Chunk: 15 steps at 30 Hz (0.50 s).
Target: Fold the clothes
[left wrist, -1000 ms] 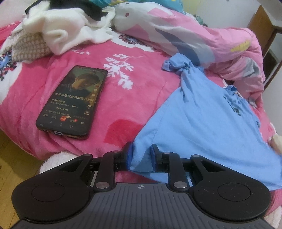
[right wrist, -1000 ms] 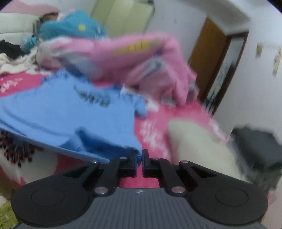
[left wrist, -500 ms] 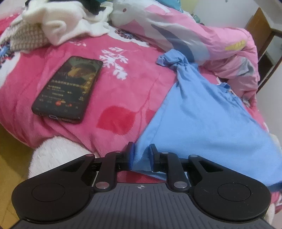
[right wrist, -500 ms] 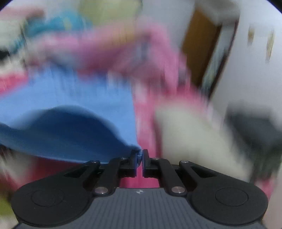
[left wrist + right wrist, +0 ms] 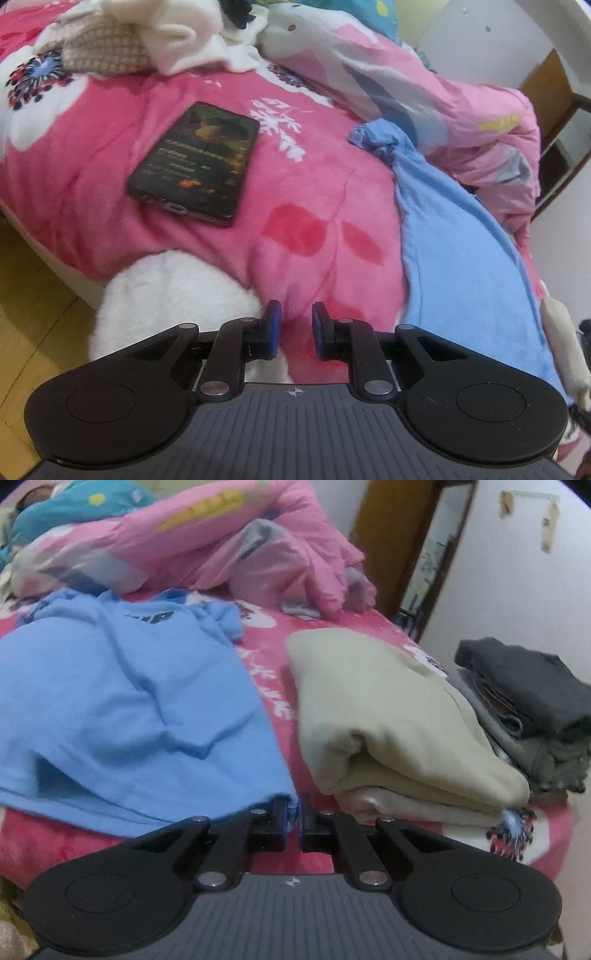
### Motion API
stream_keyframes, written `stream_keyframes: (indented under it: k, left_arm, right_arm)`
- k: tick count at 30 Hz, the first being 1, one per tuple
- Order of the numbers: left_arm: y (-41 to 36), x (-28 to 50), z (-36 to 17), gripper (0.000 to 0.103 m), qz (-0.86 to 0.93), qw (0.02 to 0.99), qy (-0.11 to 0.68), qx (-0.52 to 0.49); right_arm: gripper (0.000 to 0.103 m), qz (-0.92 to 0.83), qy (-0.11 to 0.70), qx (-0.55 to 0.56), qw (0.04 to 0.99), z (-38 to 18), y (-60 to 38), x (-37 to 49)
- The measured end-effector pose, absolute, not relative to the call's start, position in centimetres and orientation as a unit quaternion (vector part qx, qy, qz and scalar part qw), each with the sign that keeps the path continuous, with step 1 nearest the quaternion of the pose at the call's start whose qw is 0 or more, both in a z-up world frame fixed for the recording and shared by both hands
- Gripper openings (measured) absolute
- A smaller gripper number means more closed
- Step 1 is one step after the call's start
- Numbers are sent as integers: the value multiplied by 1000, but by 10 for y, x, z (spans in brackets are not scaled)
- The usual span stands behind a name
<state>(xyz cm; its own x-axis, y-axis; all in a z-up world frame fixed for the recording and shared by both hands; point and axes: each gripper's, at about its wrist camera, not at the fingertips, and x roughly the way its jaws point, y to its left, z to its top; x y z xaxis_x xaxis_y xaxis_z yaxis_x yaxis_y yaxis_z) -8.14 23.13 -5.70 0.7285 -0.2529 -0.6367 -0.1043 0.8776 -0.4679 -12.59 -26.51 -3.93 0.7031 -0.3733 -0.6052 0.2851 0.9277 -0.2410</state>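
Note:
A light blue T-shirt point(image 5: 129, 701) lies spread on the pink floral blanket point(image 5: 110, 129), dark print near its collar. My right gripper point(image 5: 292, 812) is shut on the shirt's near right corner, low over the bed's edge. In the left wrist view the same shirt point(image 5: 461, 258) runs along the right side, one sleeve twisted into a knot at its far end. My left gripper point(image 5: 297, 325) stands open to the left of the shirt's edge. Only blanket shows between its blue pads point(image 5: 274, 325).
A black phone point(image 5: 195, 162) with a lit screen lies on the blanket. White and checked clothes point(image 5: 177, 33) are heaped behind it. A pink quilt point(image 5: 221, 546) bunches at the back. A folded beige garment point(image 5: 388, 720) and a dark grey stack point(image 5: 528, 690) lie right of the shirt.
The left gripper let go of the shirt's hem and now sits beside it with its jaws apart. The right gripper came down with its corner, and the shirt has settled flat on the bed.

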Motion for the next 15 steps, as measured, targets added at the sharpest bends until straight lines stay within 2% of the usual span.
stream_keyframes:
  k: [4,10,15]
  left_arm:
    - [220,-89,-47,23,-90,910,347,-209]
    - [168,-82,-42,24,-175,916,341,-117]
    - [145,-66,-49,24,-185,906,363,-113]
  right_arm:
    - [5,-178,333,-75,923,-30,-260,-109]
    - [5,-183,333,-81,921,-35,-248,-128]
    - [5,-188,333,-64,922,-33,-251,-137]
